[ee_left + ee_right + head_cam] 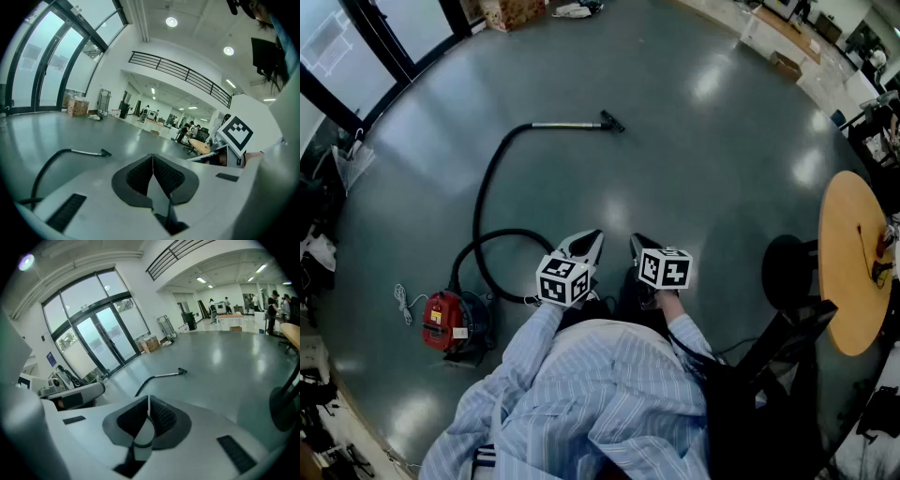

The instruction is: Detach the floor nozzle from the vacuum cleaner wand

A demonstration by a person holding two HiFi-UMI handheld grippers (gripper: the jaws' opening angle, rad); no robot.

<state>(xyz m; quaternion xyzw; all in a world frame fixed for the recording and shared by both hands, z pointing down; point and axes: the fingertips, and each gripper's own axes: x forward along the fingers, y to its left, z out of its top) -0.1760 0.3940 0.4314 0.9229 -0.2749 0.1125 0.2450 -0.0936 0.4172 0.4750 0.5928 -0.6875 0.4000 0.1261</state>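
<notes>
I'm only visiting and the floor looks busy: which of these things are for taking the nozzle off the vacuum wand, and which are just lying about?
For the job:
- nozzle
- wand
- hose
- vacuum
- left gripper and right gripper, both shut and empty

Just lying about:
- round table
- box

Glossy grey floor point(703, 169) throughout; glazed doors point(337, 47) at ten o'clock, cardboard boxes point(514, 13) at twelve, round wooden table point(853, 262) at three. Overhead: white wall point(117, 56), recessed ceiling lights point(171, 21), black balcony railing point(183, 72).
</notes>
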